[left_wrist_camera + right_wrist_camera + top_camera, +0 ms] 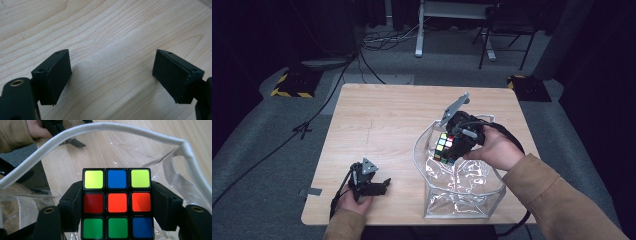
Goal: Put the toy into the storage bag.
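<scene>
So the puzzle cube [117, 203] was a standard three-by-three with black edges. The face toward the right gripper view read yellow, blue, yellow along the top row, red, orange, orange in the middle, and green, green, blue at the bottom. Being a cube, it had no real long axis; it sat square between the jaws, and in the high view it looked tipped, one corner pointing down into the bag.

The right hand-held gripper [451, 148] was clamped on the cube, pads pressing two opposite sides, jaws about mid-width. It held the cube just above the open mouth of a clear plastic bag [462, 192] with a white trim, which stood on the wooden worktop [377, 125] near its right front.

The left hand-held gripper [379, 187] rested low by the worktop's front left, well apart from the bag, jaws spread wide with nothing but bare wood between them.
</scene>
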### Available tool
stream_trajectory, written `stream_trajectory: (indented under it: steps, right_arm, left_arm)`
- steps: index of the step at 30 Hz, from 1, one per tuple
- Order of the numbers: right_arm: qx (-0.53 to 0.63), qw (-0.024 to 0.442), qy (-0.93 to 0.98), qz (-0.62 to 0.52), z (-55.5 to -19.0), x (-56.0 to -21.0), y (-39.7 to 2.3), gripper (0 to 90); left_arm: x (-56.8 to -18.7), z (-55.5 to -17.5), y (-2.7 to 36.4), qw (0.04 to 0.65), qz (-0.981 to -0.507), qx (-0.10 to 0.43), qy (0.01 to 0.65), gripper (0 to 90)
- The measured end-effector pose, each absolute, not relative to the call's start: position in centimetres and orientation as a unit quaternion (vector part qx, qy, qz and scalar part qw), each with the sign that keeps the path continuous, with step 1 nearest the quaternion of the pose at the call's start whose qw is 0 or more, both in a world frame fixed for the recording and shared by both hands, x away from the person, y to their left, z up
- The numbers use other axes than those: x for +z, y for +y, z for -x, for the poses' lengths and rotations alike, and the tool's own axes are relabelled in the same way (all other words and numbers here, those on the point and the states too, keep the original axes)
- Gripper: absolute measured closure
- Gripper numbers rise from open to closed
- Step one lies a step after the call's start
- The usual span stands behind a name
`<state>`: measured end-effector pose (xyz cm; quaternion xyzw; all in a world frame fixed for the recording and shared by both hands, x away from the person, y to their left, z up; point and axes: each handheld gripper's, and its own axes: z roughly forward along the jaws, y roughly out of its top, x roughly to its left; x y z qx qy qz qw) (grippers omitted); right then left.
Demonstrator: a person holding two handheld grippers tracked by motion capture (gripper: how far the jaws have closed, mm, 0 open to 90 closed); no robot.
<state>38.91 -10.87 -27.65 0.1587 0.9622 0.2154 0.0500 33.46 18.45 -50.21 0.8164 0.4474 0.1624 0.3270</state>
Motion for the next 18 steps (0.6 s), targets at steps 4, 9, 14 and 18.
stream_trajectory:
  steps: [4,9,14,18]
  right_arm:
    - [0.204,0.041,0.966,-0.153,-38.7,-28.5,-10.3,33.9]
    - [0.190,0.032,0.972,-0.133,-38.4,-29.7,-9.3,33.9]
    - [0.175,0.011,0.977,-0.119,-38.2,-30.9,-8.6,33.9]
    - [0.164,0.004,0.980,-0.110,-38.2,-31.9,-8.2,34.0]
  left_arm:
    - [-50.2,-33.5,18.4,0.327,-0.816,0.163,0.448,15.9]
    - [-50.2,-33.5,18.4,0.327,-0.816,0.163,0.448,15.9]
    - [-50.2,-33.5,18.4,0.328,-0.815,0.163,0.448,15.9]
    - [-50.2,-33.5,18.4,0.328,-0.815,0.163,0.449,16.0]
